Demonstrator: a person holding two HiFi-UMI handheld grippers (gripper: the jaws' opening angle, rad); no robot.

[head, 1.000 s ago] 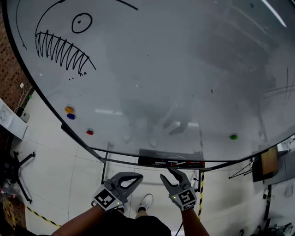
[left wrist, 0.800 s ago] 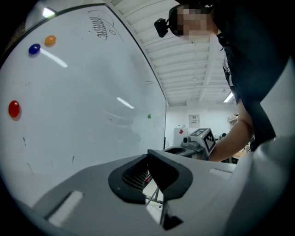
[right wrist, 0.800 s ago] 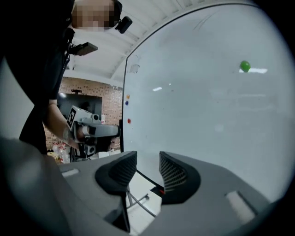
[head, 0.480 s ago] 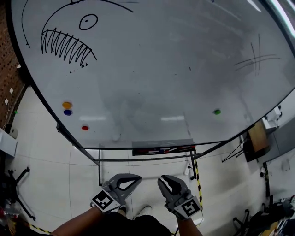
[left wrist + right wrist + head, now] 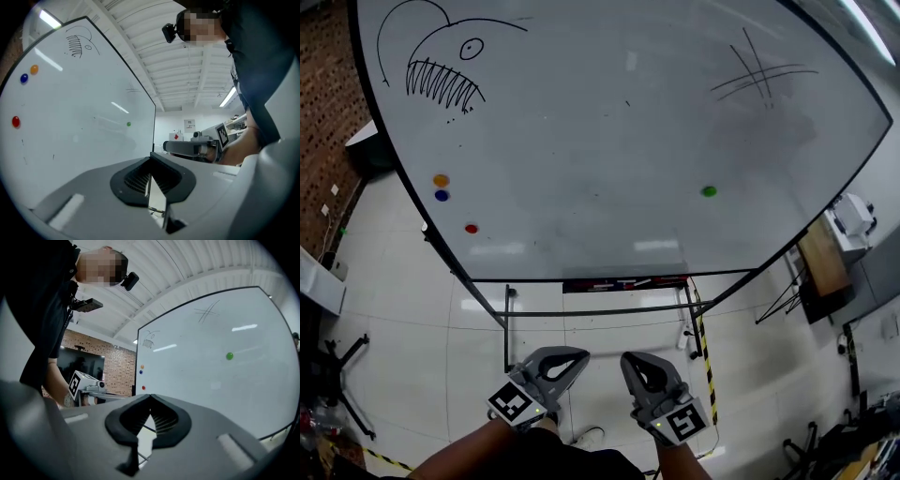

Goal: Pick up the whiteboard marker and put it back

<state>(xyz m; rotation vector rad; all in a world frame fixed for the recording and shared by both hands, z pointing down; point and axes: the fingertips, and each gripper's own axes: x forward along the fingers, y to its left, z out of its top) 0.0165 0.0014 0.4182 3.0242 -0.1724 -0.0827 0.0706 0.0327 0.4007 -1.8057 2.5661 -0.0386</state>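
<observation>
The whiteboard (image 5: 609,131) stands ahead of me on a wheeled frame. Its narrow black tray (image 5: 623,283) runs along the bottom edge and holds a few markers (image 5: 639,281), too small to tell apart. Both grippers hover low in the head view, well short of the tray and side by side. My left gripper (image 5: 579,355) is shut with nothing in it. My right gripper (image 5: 629,360) is shut and empty too. In the left gripper view the jaws (image 5: 150,158) meet, and in the right gripper view the jaws (image 5: 150,397) touch likewise.
The board carries a toothed fish drawing (image 5: 441,70), a crossed scribble (image 5: 759,73) and round magnets: orange (image 5: 441,180), blue (image 5: 442,195), red (image 5: 471,228), green (image 5: 709,191). A yellow-black striped strip (image 5: 704,352) lies on the tiled floor by the stand's right leg. A brick wall (image 5: 328,103) is at left.
The right gripper's jaws have closed from open. The whiteboard and tray now sit farther off and higher in the head view, and both grippers have drawn back from the tray.
</observation>
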